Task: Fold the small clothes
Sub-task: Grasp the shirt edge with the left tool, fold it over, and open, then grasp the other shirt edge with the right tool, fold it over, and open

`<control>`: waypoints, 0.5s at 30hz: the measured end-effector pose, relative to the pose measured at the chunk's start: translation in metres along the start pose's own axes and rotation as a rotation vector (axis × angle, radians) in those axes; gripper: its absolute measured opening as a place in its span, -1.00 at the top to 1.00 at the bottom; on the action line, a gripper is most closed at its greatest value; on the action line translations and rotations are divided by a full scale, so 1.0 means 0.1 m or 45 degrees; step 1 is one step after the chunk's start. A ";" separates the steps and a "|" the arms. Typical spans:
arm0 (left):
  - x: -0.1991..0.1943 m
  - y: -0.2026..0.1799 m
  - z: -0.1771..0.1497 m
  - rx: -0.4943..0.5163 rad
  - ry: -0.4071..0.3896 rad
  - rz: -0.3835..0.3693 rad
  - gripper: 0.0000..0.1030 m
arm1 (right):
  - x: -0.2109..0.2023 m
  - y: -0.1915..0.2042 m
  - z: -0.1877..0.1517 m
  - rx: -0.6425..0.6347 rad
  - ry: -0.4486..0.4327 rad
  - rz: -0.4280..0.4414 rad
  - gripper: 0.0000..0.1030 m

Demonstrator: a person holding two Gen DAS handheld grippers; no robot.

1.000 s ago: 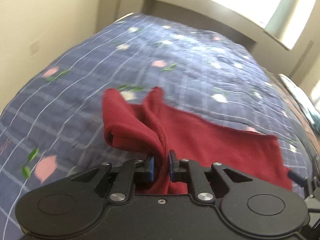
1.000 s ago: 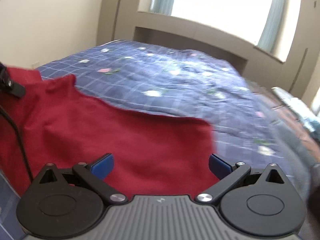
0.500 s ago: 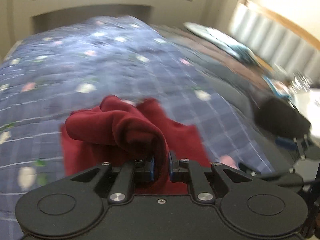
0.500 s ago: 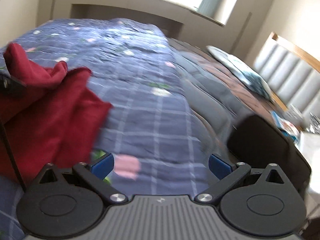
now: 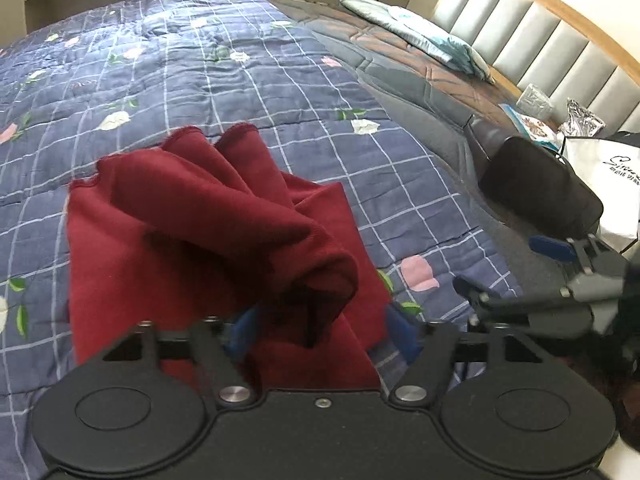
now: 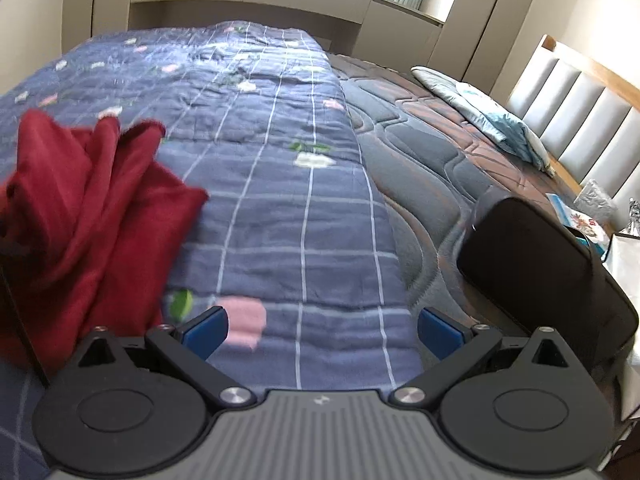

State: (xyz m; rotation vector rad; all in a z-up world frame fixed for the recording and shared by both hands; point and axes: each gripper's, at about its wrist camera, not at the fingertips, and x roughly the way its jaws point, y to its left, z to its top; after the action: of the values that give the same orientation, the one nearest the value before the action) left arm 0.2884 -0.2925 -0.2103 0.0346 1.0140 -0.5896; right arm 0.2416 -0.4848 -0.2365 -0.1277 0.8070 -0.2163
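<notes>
A dark red cloth (image 5: 208, 232) lies bunched on the blue checked quilt (image 5: 200, 60), one layer folded over another with a rolled ridge on top. My left gripper (image 5: 322, 330) sits right at its near end. Its jaws are opening, the ridge's end hangs loose between the blue pads, and neither pad presses on it. In the right wrist view the red cloth (image 6: 80, 208) is at the far left. My right gripper (image 6: 324, 330) stands open over the bare quilt (image 6: 260, 140), to the right of the cloth, with nothing between its fingers. The right gripper (image 5: 506, 266) also shows in the left wrist view.
A black case (image 6: 536, 264) sits on the grey mattress strip at the right. A pale blue pillow (image 5: 420, 36) lies by the padded headboard (image 5: 560, 52). A white bag (image 5: 608, 184) and small packets stand at the far right.
The left gripper carried a pinched fold of the red cloth across, then its jaws spread and let it go. Both views swung right toward the headboard; the right gripper left the cloth.
</notes>
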 end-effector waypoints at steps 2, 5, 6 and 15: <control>-0.08 0.03 -0.04 -0.025 0.015 0.017 -0.58 | -0.02 -0.02 0.10 0.021 -0.032 0.048 -1.00; -0.20 0.11 -0.14 -0.110 0.037 0.076 -0.77 | -0.04 -0.02 0.28 0.036 -0.095 0.157 -1.00; -0.25 0.15 -0.18 -0.143 0.044 0.099 -0.83 | -0.04 -0.01 0.33 0.047 -0.108 0.196 -1.00; -0.65 0.68 -0.48 -0.475 -0.019 0.315 -0.96 | 0.04 0.29 0.87 0.218 -0.140 0.793 -1.00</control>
State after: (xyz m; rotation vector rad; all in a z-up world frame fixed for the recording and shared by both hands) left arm 0.2575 -0.1921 -0.2001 -0.1714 1.0729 -0.1697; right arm 0.3112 -0.4551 -0.1850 0.2711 0.6811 0.3080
